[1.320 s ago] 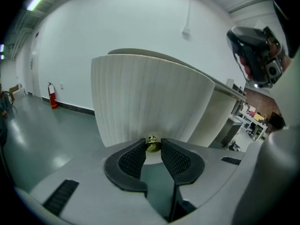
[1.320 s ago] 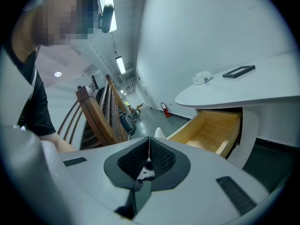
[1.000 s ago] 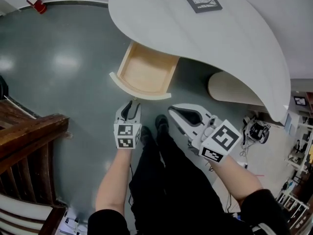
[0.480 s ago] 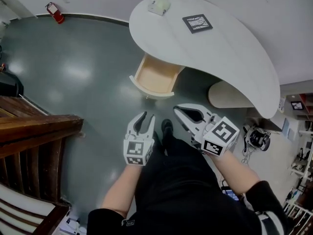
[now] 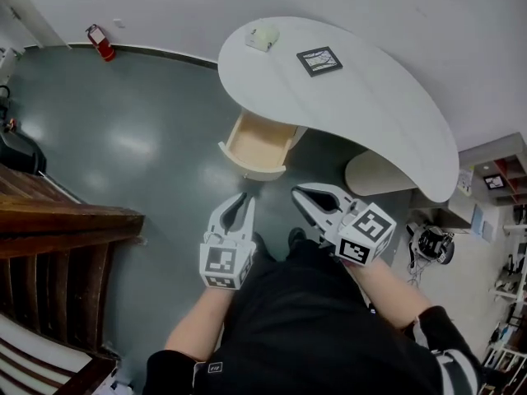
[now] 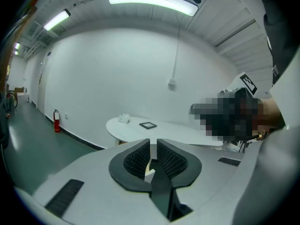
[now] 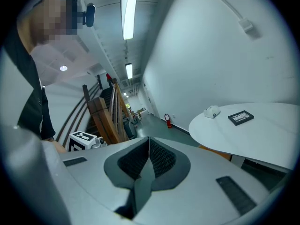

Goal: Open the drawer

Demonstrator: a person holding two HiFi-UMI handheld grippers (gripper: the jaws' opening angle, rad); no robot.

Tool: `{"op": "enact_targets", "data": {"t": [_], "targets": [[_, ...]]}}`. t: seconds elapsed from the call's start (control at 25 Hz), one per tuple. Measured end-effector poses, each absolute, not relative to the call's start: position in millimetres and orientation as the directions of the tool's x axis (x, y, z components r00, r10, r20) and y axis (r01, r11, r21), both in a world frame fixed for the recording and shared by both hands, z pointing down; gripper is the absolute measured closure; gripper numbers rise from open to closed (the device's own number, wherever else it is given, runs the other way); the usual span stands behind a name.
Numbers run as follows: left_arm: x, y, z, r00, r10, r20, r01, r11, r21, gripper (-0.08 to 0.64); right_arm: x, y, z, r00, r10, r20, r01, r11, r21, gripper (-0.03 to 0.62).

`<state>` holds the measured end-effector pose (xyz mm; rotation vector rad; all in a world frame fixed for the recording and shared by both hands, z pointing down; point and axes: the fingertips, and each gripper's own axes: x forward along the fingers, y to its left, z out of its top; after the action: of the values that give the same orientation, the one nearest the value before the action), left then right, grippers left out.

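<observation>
Drawer (image 5: 257,145) is probably sitting fully out. Your left gripper (image 5: 245,201) is just closing to an empty slit, right gripper (image 5: 298,192) pressed together; keep both clear.

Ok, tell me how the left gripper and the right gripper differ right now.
The left gripper shows a narrow gap, its jaws having just been closing with nothing between them; the right gripper has its jaws pressed together. In the head view the left gripper points nearly straight ahead, while the right gripper slants leftward. Both are empty and clear of the open drawer.
</observation>
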<state>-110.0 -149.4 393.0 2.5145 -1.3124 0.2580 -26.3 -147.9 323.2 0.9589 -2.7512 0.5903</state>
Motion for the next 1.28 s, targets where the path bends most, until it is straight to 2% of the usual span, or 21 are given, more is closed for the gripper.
{"op": "enact_targets", "data": {"t": [0.64,1.0,1.28], "targets": [[-35.8,-146.4,314.2,0.487,-0.835,0.258,-0.873,-0.471,0.124,0.548,62.9,-123.2,295.8,-0.816,-0.532,0.228,-0.578,0.739,-0.345,0.577],[12.9,-142.5,279.2,0.511,-0.831,0.218,-0.859,-0.501,0.107,0.548,107.8,-133.1,264.1,-0.818,-0.549,0.174,-0.575,0.77,-0.275,0.577],[24.3,-144.0,266.9,0.517,-0.831,0.203,-0.855,-0.511,0.084,0.548,123.8,-136.6,248.3,-0.811,-0.573,0.122,-0.584,0.777,-0.235,0.577]]}}
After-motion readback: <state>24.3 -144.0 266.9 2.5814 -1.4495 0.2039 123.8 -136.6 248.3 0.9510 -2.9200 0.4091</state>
